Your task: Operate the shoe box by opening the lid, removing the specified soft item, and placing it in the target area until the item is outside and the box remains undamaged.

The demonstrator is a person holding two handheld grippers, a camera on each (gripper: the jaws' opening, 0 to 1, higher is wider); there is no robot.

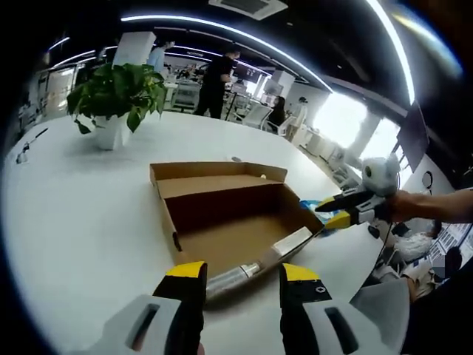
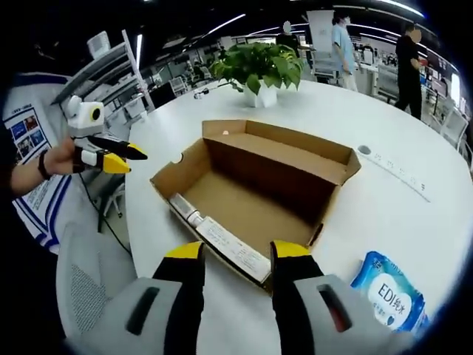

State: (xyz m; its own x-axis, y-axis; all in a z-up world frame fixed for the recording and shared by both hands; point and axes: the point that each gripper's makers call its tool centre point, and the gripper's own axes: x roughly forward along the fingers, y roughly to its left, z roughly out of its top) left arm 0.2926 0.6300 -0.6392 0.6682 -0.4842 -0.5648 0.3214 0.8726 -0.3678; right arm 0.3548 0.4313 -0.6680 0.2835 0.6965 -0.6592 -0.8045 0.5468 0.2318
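potted plant (image 1: 116,98) on white table (image 1: 81,214)

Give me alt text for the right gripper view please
An open, empty cardboard shoe box sits on a white table, straight ahead of the open right gripper. A blue wipes pack lies right of it; a potted plant stands behind.

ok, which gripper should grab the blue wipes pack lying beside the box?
Right. The blue wipes pack lies on the table just beside the right gripper, whose jaws are open and empty. For the left gripper, the pack sits across the open shoe box.
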